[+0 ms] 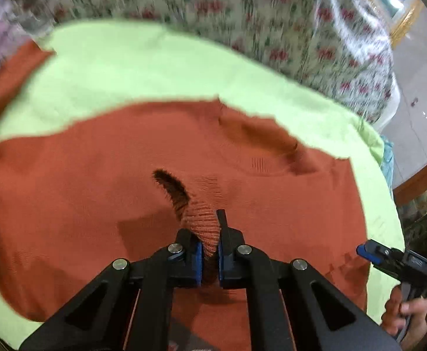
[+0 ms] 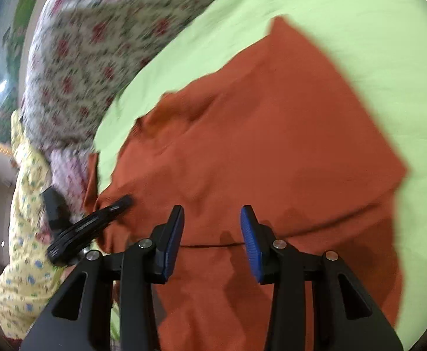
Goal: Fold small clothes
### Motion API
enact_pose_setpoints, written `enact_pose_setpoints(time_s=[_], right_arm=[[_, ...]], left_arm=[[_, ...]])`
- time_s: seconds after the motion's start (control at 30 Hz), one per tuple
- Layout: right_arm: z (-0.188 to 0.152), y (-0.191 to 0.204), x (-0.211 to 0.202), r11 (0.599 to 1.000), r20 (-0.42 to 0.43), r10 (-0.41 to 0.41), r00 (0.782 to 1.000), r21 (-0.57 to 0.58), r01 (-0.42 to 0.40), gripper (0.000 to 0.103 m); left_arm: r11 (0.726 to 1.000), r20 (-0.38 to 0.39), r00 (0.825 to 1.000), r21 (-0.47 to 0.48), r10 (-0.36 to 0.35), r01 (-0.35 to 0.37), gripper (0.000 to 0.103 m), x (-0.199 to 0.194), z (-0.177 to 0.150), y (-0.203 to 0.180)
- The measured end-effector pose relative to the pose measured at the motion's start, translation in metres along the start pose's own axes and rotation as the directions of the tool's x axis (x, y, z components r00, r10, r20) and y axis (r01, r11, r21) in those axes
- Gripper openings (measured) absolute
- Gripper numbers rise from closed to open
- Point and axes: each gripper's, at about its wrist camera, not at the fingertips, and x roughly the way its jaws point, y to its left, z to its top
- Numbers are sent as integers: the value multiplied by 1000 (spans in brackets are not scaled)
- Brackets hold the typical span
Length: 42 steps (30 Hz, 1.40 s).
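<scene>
An orange-red knitted garment (image 1: 102, 193) lies spread on a light green cloth (image 1: 131, 67) that covers the tabletop; the green shows along the garment's far edge and at both its sides. Beyond the green cloth's far edge lies a floral fabric (image 1: 257, 14) with red flowers, blurred in both views.

The left hand-held gripper (image 1: 209, 251) has its blue pads pressed together on a ribbed fold of the knitted garment, which rises from the flat knit and runs up between the jaws. In the right wrist view this same hand-held gripper shows as a dark bar at the garment's left edge, beside a yellow patterned sleeve (image 2: 23, 263).

The right hand-held gripper (image 2: 212, 219) hangs over the garment near its near edge, its jaws standing apart with nothing between them; the blue ribbed pads (image 2: 251, 242) face each other across a gap, with only flat knit below. In the left wrist view it appears at the green cloth's right edge, held by a hand (image 1: 403, 313).

No brand, label or writing can be read on the garment, the cloths or the tools.
</scene>
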Motion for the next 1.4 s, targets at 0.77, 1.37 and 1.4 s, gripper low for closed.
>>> enact_pose_setpoints(time_s=[0.77, 1.37, 1.4], right_arm=[[91, -34, 39, 930, 17, -319, 948, -190, 316, 8], [74, -20, 4, 943, 67, -301, 951, -126, 308, 41], [68, -13, 1, 946, 73, -284, 956, -141, 292, 43]], left_arm=[[981, -67, 981, -43, 185, -188, 5, 10, -15, 43], [967, -25, 966, 2, 257, -257, 41, -35, -17, 60], [963, -7, 963, -7, 270, -270, 43, -43, -13, 66]])
